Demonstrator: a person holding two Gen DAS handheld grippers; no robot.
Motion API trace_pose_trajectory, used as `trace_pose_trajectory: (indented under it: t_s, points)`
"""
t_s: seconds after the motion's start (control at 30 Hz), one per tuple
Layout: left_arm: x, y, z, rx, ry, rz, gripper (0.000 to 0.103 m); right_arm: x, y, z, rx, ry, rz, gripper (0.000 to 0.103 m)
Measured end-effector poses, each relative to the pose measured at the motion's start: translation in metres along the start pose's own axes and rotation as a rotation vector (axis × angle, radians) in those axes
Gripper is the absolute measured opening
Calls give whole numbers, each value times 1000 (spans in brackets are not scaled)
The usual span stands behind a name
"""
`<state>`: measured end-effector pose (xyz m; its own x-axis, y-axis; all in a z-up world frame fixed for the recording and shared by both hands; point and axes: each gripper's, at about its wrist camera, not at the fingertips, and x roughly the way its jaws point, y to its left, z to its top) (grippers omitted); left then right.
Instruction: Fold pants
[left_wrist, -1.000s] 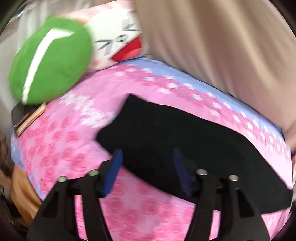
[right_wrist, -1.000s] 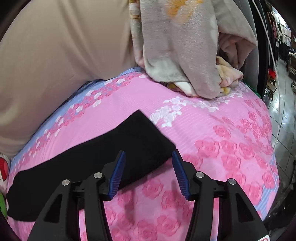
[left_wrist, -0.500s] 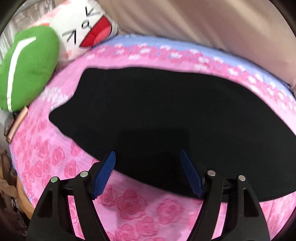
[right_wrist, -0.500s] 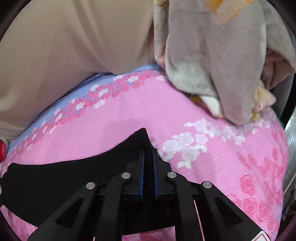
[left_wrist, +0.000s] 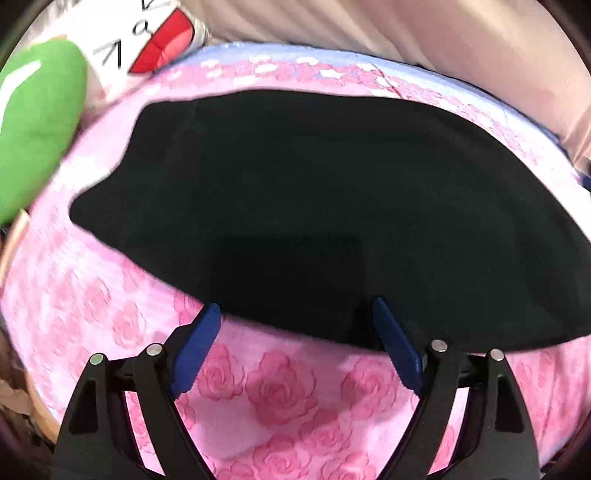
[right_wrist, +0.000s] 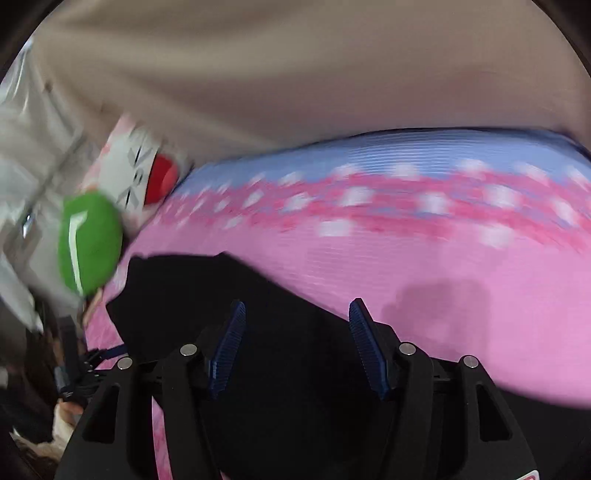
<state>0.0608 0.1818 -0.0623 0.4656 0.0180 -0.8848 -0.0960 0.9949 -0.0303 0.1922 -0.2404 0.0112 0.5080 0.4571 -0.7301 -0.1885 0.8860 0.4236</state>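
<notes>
The left gripper (left_wrist: 295, 325) has just been opening; its fingers stand wide over the near hem of the black pants (left_wrist: 314, 206), nothing pinched. The right gripper (right_wrist: 295, 325) has also just opened, empty above the pants. They lie flat on the pink bed (left_wrist: 280, 398). Farther left sits a green cushion (left_wrist: 33, 136).

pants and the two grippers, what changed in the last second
The right gripper pinched shut at the corner of the black pants, then its jaws opened again and it swung toward the green cushion. The left gripper closed in on the near edge, jaws opening wider. The pants stayed flat on the pink bedspread.
</notes>
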Motion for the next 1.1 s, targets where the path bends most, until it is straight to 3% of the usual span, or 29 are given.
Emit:
trace_pose_trajectory:
  t_s: [0.13, 0.23, 0.27, 0.37, 0.47, 0.57, 0.6, 0.63, 0.67, 0.7, 0.73, 0.83, 0.87, 0.93, 1.03, 1.1]
  points:
    - [-4, 6, -7, 32, -7, -31, 82, 89, 31, 41, -80, 129, 25, 58]
    - [-5, 7, -9, 46, -15, -40, 83, 127, 36, 44, -80, 232, 82, 39]
    - [-6, 8, -9, 46, -18, -47, 83, 128, 47, 38, -124, 250, 98, 39]
    - [-6, 7, -14, 51, -28, -50, 83, 111, 66, 23, -243, 244, 110, 42]
    - [-4, 7, -12, 46, -36, -52, 84, 119, 66, 38, -202, 268, 153, 43]
    - [-5, 7, -15, 40, -44, -55, 84, 146, 72, 56, -141, 328, 236, 57]
    - [-6, 6, -16, 38, -45, -57, 84, 156, 75, 58, -124, 343, 248, 56]
    - [-7, 6, -18, 37, -46, -58, 84, 168, 74, 64, -99, 356, 248, 51]
    - [-7, 6, -19, 36, -46, -59, 84, 178, 79, 67, -92, 365, 252, 23]
    - [-8, 6, -19, 36, -47, -59, 84, 181, 81, 67, -97, 367, 243, 16]
    - [-8, 6, -19, 36, -47, -59, 85, 181, 84, 69, -102, 344, 231, 16]
    - [-8, 4, -20, 40, -50, -53, 86, 171, 77, 80, -89, 211, 161, 1]
    - [-8, 4, -19, 39, -49, -52, 86, 169, 70, 86, -89, 152, 52, 3]
    - [-9, 3, -19, 34, -48, -52, 86, 162, 63, 87, -51, 131, -14, 5]
    - [-12, 6, -18, 10, -52, -54, 86, 112, 93, 60, -171, 35, -16, 9]
    - [-18, 4, -19, -4, -74, -44, 86, 100, 111, 34, -260, 31, -24, 9]
